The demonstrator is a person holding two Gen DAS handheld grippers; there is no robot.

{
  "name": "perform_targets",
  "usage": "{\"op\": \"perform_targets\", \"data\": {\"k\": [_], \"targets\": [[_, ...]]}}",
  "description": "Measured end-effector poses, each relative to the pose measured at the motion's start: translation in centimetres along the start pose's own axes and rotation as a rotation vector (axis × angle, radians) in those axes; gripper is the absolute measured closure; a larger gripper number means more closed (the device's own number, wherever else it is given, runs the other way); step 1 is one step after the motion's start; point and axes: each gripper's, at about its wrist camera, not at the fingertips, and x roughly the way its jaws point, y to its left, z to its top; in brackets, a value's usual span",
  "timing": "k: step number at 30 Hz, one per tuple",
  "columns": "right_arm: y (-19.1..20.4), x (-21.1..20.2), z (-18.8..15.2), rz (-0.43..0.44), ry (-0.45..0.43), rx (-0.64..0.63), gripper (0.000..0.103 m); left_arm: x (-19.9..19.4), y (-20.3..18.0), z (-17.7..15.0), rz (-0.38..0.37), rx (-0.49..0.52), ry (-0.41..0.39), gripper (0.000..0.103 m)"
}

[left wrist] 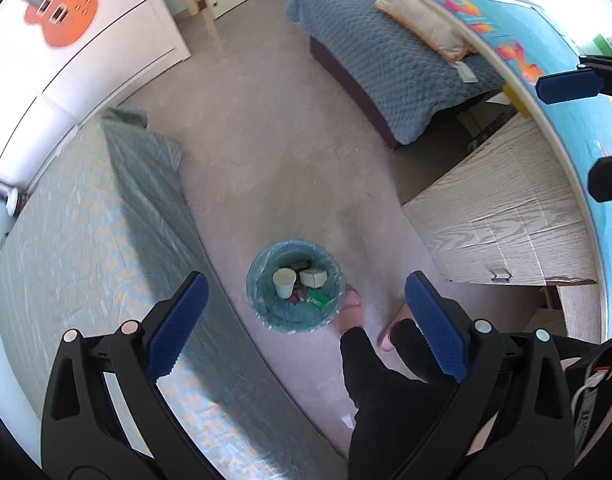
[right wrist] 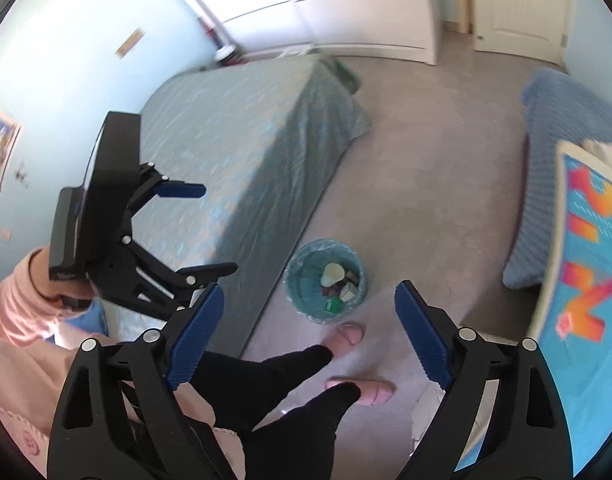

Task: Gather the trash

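Observation:
A small round bin with a blue liner (left wrist: pixel 265 312) stands on the floor beside the near bed; it also shows in the right wrist view (right wrist: pixel 301 304). Inside lie a white paper cup (left wrist: pixel 284 282), a white box (left wrist: pixel 313 278), a green packet (left wrist: pixel 319 301) and dark scraps. My left gripper (left wrist: pixel 306 304) hangs high above the bin, open and empty. My right gripper (right wrist: pixel 310 312) is also open and empty above the bin. The left gripper shows in the right wrist view (right wrist: pixel 201 228), and the right gripper's fingers (left wrist: pixel 566 86) show at the left view's right edge.
A bed with a pale green cover (left wrist: pixel 85 240) is on the left, a blue-covered bed (left wrist: pixel 378 64) farther off. A desk with a blue printed mat (left wrist: pixel 566 100) and wood-grain front (left wrist: pixel 506 216) is on the right. My feet in pink slippers (right wrist: pixel 352 334) stand by the bin.

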Motion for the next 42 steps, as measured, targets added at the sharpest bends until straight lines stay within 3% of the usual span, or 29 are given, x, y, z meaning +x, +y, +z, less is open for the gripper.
{"op": "perform_targets", "data": {"k": [8,17,24,27,42], "targets": [[-3.1,-3.9,-3.0,-0.058,-0.109,0.198,0.014,-1.0,-3.5,3.1,-0.018,0.118,-0.045,0.007],[-6.9,-9.1,-8.9,-0.184,-0.252,0.425,0.014,-2.3,-9.5,6.7,-0.079,0.28,-0.097,0.007],[-8.7,-13.0,-15.3,-0.277,-0.297,0.587,0.014,-2.8,-16.3,8.3,-0.188,0.443,-0.106,0.007],[-9.0,-14.3,-18.3,-0.269,-0.318,0.651,0.014,-3.2,-20.1,8.7,-0.233,0.516,-0.106,0.007],[-9.8,-19.7,-32.1,-0.424,-0.45,0.976,0.014,-4.8,-35.9,8.4,-0.349,0.796,-0.121,0.007]]}}
